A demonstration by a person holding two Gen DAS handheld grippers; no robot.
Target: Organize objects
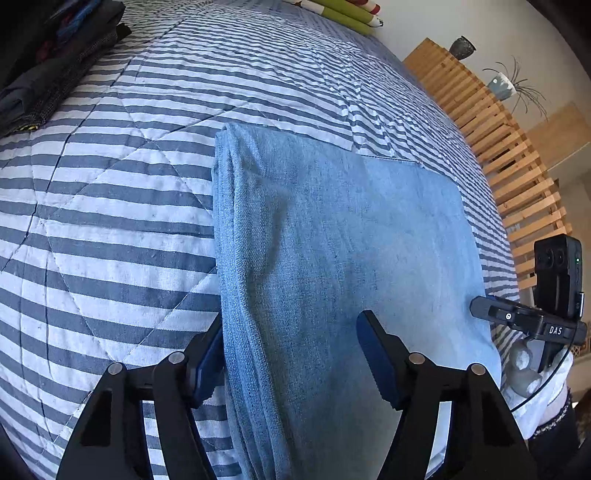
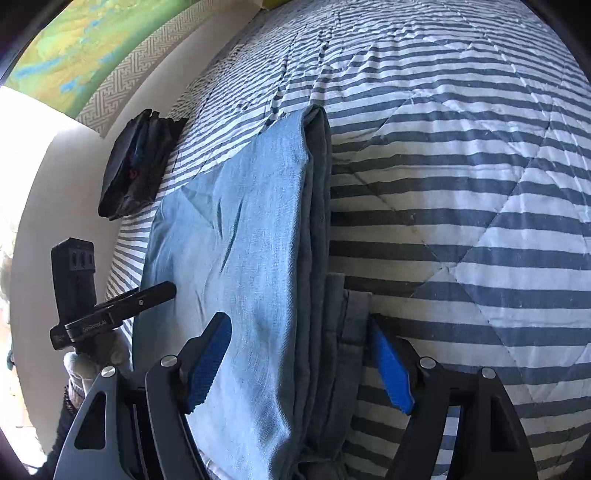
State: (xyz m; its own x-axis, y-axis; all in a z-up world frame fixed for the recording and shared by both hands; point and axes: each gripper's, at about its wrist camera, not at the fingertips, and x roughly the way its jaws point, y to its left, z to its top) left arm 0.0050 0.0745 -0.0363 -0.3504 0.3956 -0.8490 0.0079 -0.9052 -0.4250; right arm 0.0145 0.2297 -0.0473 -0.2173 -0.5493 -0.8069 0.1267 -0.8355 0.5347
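Note:
A folded light-blue denim garment point(image 1: 332, 240) lies flat on the striped quilt point(image 1: 110, 206). My left gripper point(image 1: 291, 354) is open, its jaws straddling the garment's left folded edge, one finger on the quilt side and one over the cloth. In the right wrist view the same garment point(image 2: 240, 240) shows with its stacked edge on the right. My right gripper point(image 2: 299, 358) is open, its jaws straddling that right edge. Each gripper shows in the other's view: the right gripper point(image 1: 524, 317) at the garment's right side, the left gripper point(image 2: 110, 314) at its left side.
A stack of dark folded clothes point(image 1: 55, 59) lies at the bed's far left, also in the right wrist view point(image 2: 136, 162). Green and striped pillows point(image 1: 347, 11) sit at the head. A wooden slatted rack point(image 1: 498, 147) with a plant pot point(image 1: 502, 85) stands beside the bed.

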